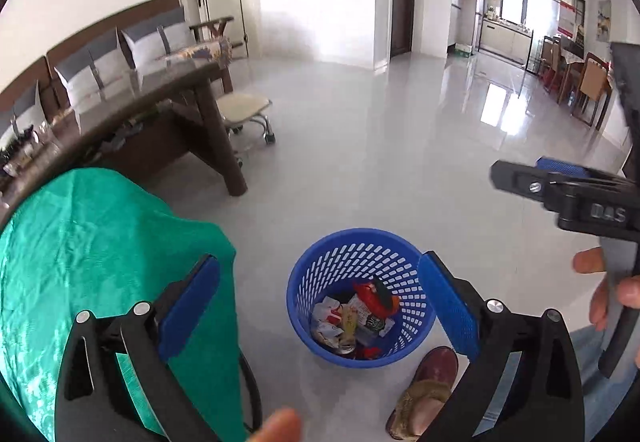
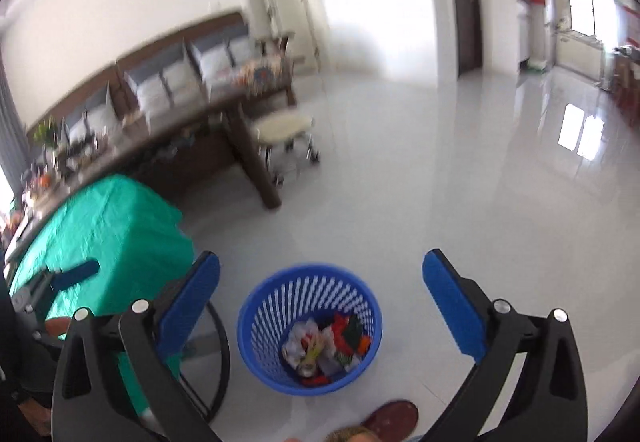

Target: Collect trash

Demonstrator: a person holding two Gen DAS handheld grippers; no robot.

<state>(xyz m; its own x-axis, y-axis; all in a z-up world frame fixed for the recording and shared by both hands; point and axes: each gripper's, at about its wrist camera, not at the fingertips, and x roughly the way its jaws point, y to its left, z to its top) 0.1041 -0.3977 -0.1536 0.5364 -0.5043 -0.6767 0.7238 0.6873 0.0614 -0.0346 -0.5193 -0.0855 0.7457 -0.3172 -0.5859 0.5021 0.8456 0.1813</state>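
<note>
A blue perforated waste basket (image 1: 360, 262) stands on the pale tiled floor, holding several crumpled wrappers (image 1: 352, 318) and a can. It also shows in the right wrist view (image 2: 308, 294), blurred, with wrappers (image 2: 324, 346) inside. My left gripper (image 1: 320, 306) is open and empty above the basket, blue pads (image 1: 188, 314) wide apart. My right gripper (image 2: 320, 306) is open and empty above the basket too. The right gripper also appears at the right edge of the left wrist view (image 1: 560, 185). The left gripper's pad shows over the green cloth in the right wrist view (image 2: 72, 274).
A table draped in green cloth (image 1: 88, 262) stands left of the basket. A dark wooden table (image 1: 168, 97) with clutter, a cushioned bench and a wheeled stool (image 1: 244, 109) lie behind. The person's slippered foot (image 1: 424, 390) is beside the basket. Dining chairs (image 1: 592, 85) stand far right.
</note>
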